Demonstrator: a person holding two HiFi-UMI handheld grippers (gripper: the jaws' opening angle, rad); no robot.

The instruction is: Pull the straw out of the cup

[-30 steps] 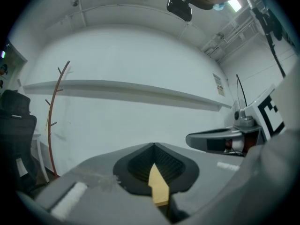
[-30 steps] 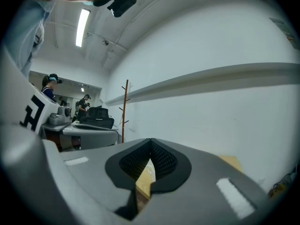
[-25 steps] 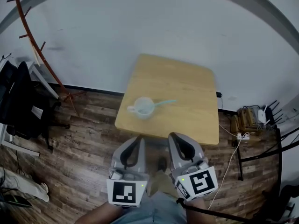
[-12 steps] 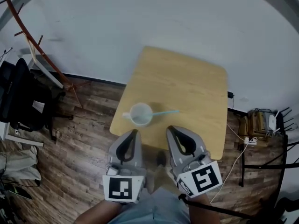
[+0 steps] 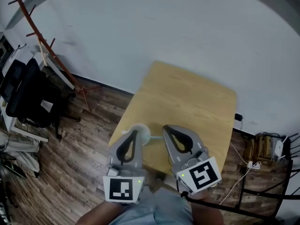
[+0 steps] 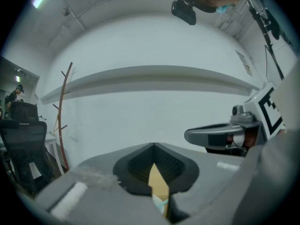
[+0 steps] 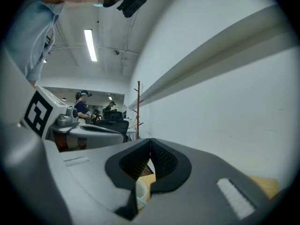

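cup (image 5: 145, 133): mostly behind left tongs (image 5: 134, 133) | straw (image 5: 154, 141): short piece visible

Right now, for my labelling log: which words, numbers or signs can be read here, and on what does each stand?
No text can be read.
Left gripper: its cube bears a square marker pattern, no letters.
Right gripper: likewise, pattern only.
White tag on the black chair: too small to read.
Sheet on the wall: too blurred to read.
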